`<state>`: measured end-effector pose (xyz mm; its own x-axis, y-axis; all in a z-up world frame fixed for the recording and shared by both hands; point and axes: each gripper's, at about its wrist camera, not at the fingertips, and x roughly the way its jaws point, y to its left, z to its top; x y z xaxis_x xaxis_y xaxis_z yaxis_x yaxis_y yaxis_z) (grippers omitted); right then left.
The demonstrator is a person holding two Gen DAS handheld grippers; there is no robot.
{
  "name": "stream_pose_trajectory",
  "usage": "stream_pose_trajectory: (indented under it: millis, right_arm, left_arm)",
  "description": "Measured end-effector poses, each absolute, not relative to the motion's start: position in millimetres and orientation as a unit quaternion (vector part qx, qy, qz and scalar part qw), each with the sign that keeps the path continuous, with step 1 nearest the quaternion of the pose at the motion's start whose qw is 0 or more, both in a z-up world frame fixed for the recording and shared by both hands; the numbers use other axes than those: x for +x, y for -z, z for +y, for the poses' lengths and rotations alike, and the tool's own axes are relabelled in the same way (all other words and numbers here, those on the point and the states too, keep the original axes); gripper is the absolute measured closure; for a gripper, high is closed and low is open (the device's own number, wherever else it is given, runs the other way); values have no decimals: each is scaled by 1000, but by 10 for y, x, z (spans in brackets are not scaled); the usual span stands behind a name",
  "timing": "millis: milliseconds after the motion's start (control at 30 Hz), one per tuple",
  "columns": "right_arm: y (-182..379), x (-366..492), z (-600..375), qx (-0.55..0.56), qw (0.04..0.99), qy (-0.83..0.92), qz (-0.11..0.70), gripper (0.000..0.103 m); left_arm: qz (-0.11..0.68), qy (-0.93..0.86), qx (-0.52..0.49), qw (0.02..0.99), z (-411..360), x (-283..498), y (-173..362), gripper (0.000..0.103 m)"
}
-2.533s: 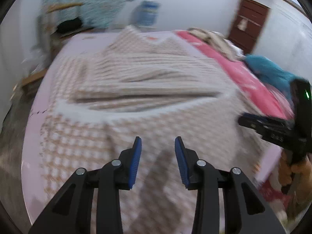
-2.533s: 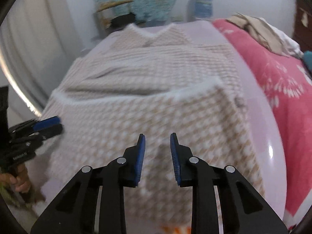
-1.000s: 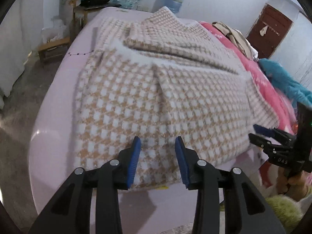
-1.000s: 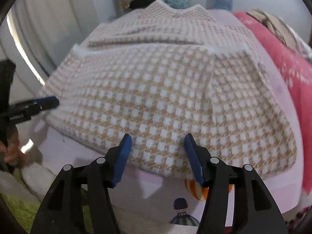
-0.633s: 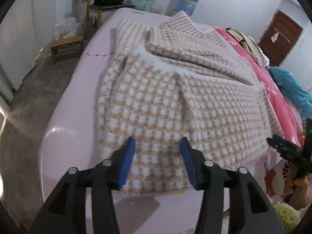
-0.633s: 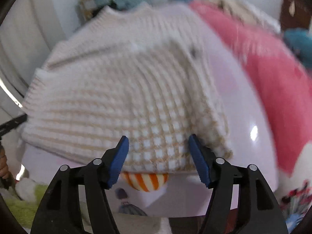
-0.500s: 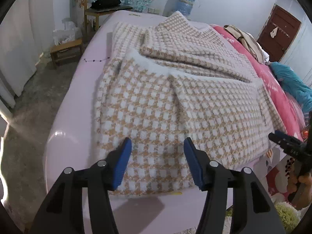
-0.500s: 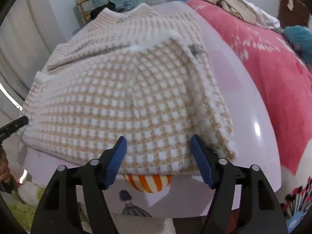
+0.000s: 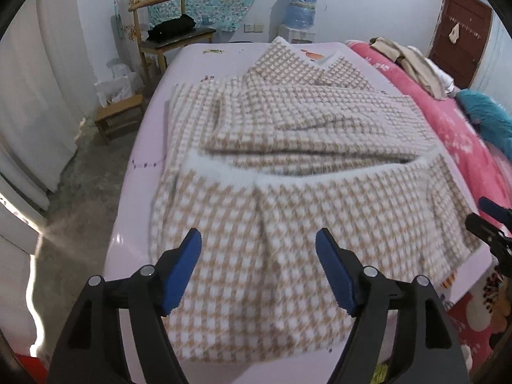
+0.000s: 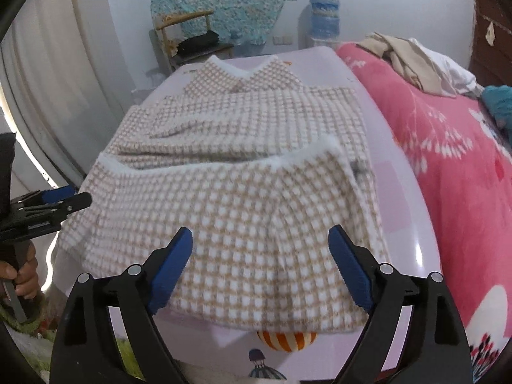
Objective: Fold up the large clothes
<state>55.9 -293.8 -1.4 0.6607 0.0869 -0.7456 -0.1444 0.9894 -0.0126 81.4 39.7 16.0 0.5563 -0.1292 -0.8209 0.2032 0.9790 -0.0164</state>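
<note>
A large beige-and-white checked sweater (image 9: 288, 172) lies on the pink bed sheet (image 9: 144, 147), its lower part folded up over the body with the white hem across the middle. It also shows in the right wrist view (image 10: 243, 185). My left gripper (image 9: 258, 256) is open and empty above the sweater's near left edge. My right gripper (image 10: 260, 252) is open and empty above the near right edge. Each gripper shows in the other's view, the right one (image 9: 489, 220) and the left one (image 10: 54, 201).
A pink blanket (image 10: 448, 147) covers the bed's right side, with a pile of beige and white clothes (image 10: 416, 60) and a teal garment (image 9: 486, 115). A wooden chair (image 9: 169, 32), a low stool (image 9: 118, 118) and a water bottle (image 9: 300, 9) stand by the far wall.
Both grippers have opened wide and pulled back from the sweater. The folded-up lower part now lies flat on the body.
</note>
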Motion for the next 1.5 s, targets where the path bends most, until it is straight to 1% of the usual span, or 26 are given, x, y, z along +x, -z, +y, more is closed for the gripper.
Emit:
stream_pose_trajectory:
  millis: [200,433,767,933,1033,1100,1133,1200,1367,1500]
  right_arm:
    - [75,664,-2925,-31,903,-60,425,20]
    - [149,807,-2884,-30,894,-62,442,20]
    - [255,1005,-2746,-54,886,-74,455,20]
    - [350,1117,-2691,-54,881,-83,463,20]
    - [441,1212,-2669,-45,876,-88,472,20]
    - [500,1280,-2682,-33,872,-91,479,20]
    - [527,1308,-2691,-28,871,-91,482,17]
    - [555,1339,-2702,-19,869,-92,485,14]
    - [571,1357,-2672,-15,870,-88,484,9]
    - [579,1400,-2655,-7,868,-82,489,8]
  left_arm:
    - [466,78,57,879,240,945,-146,26]
    - [490,72,59,867,188,1093,-33,25]
    - [502,61,61,860,165,1241,58,25]
    - [511,62,62,855,141,1299,194,24]
    - [511,62,58,855,155,1323,295,17]
    - [504,61,50,860,194,1325,334,9]
    - [502,60,45,862,217,1332,349,6]
    - [499,67,28,864,278,1337,378,6]
    - [490,70,33,868,273,1319,381,6]
    - [489,70,34,869,279,1305,385,6]
